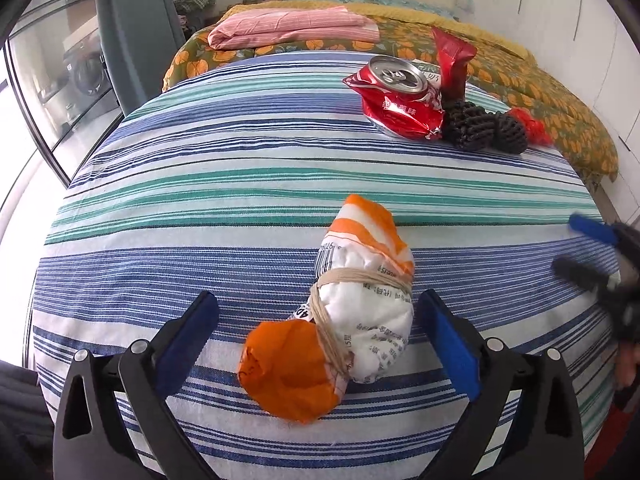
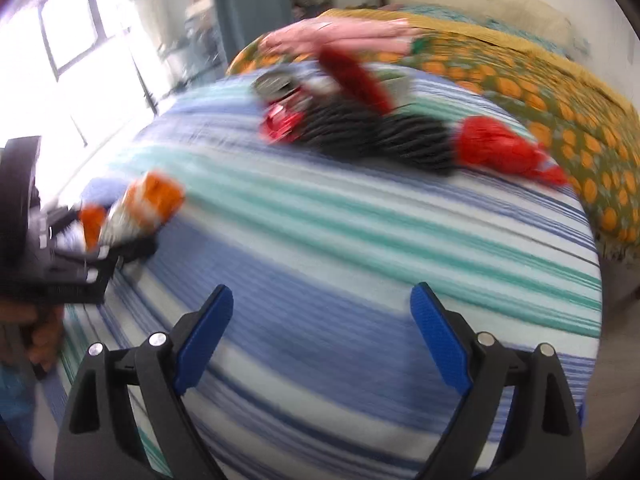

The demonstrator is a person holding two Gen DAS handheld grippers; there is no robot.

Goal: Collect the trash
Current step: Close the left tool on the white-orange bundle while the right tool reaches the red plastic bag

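Orange-and-white, bound round with tan string, the wrapped bundle (image 1: 340, 312) lies on the striped sheet (image 1: 200, 184) right between the fingers of your left gripper (image 1: 320, 344), whose jaws stand wide with one blue pad on each side of it. Neither pad appears to touch the wrapper yet; there is sheet showing on both sides. So you are at the approach-and-grasp step for this first piece of trash, and nothing has been collected.

Your next move, as I judge it, is to ease the left gripper a little forward and down so the pads bracket the white, string-wrapped waist, then close. The wrapper looks soft and will likely crumple, so close firmly enough to hold it without snagging the sheet beneath.

Your right gripper (image 2: 320, 340) is also spread wide and holds nothing. Its view is blurred, which suggests it is moving. Ahead of it and beyond its fingertips sits the rest of the pile: a crushed red can (image 1: 396, 88), a red wrapper (image 1: 452, 60), two black foam-net balls (image 1: 484, 124) and a scrap of red plastic (image 2: 500, 148), all touching or just beside one another. The bundle lies well apart from that pile, nearer to you.

No bin or bag shows in either view, so I cannot tell where the trash should go.
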